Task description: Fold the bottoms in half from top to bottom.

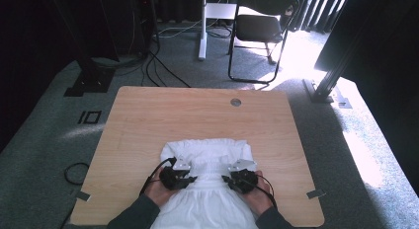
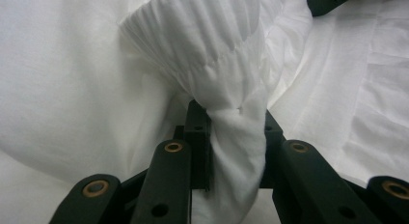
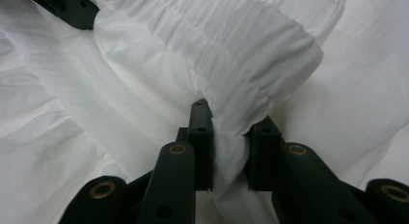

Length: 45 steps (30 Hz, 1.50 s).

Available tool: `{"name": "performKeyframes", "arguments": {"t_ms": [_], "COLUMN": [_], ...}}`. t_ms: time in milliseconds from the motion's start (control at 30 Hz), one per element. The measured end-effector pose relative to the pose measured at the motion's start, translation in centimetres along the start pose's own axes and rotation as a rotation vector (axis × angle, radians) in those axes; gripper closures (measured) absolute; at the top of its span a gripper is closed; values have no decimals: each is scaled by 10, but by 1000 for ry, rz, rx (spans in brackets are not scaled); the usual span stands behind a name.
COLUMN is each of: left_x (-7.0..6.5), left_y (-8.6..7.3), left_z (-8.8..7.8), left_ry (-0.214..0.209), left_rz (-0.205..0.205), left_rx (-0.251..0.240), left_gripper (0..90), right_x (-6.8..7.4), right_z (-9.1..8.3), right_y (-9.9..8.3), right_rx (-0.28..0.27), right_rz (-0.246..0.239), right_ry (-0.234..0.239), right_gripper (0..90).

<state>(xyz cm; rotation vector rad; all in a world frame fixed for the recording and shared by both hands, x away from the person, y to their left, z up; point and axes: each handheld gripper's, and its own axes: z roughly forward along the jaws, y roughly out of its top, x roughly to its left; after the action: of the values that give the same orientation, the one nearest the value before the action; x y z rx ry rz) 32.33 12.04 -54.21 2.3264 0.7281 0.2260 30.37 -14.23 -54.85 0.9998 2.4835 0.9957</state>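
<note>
I hold the white garment [image 1: 207, 189] by its gathered band, left gripper [image 2: 231, 137] and right gripper [image 3: 226, 142] both clamped, folding it; next I should lay it flat on the tabletop [image 1: 148, 115].

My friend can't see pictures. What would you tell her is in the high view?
Two hands hold black grippers, the left gripper and the right gripper, each pinching a bunch of a white garment on a wooden table. The garment lies at the near edge, between the person's forearms. Behind the table, a black folding chair stands on grey carpet.
</note>
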Motion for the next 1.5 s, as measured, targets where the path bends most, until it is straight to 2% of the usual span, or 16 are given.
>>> {"name": "performKeyframes", "arguments": {"t_ms": [133, 267, 333, 367, 400, 600, 733, 867, 967, 1067, 1100, 1167, 1267, 1300, 1367, 1500], "left_x": [24, 45, 50, 60, 64, 88, 98, 107, 110, 114, 115, 113, 107, 103, 98, 82], "left_y": [14, 26, 29, 35, 37, 52, 62, 70, 71, 69, 69, 72, 81, 86, 94, 118], "left_z": [9, 18, 20, 24, 25, 35, 41, 46, 48, 47, 45, 39, 18, 6, -14, -73], "left_ry": [36, 65, 75, 93, 96, 143, 187, 224, 228, 200, 190, 183, 179, 169, 150, 105], "left_rz": [3, 6, 3, 2, -1, -21, -30, -60, -84, -134, -148, -153, -132, -131, -126, -86], "left_rx": [6, 3, 0, 5, 6, 17, 35, 37, 22, 0, -4, -25, -87, -131, -185, -339], "left_gripper": [757, 757, 756, 756, 756, 755, 754, 755, 756, 765, 773, 785, 790, 791, 793, 798], "right_x": [-13, -30, -34, -38, -46, -64, -75, -85, -89, -91, -92, -93, -92, -92, -92, -86], "right_z": [15, 29, 32, 36, 43, 61, 71, 80, 84, 86, 85, 81, 60, 53, 30, -18], "right_y": [17, 32, 36, 39, 48, 68, 81, 90, 95, 98, 99, 99, 105, 107, 115, 134], "right_rx": [7, 2, 1, 1, 0, 7, 14, 11, 18, 22, 23, 19, -42, -58, -130, -259], "right_rz": [-3, 28, 32, 37, 50, 80, 102, 144, 161, 166, 155, 170, 149, 145, 126, 77], "right_ry": [-36, -50, -54, -59, -68, -96, -112, -123, -134, -137, -134, -120, -105, -103, -98, -99], "right_gripper": [757, 756, 756, 756, 756, 753, 751, 750, 749, 750, 751, 756, 758, 759, 759, 762]}}
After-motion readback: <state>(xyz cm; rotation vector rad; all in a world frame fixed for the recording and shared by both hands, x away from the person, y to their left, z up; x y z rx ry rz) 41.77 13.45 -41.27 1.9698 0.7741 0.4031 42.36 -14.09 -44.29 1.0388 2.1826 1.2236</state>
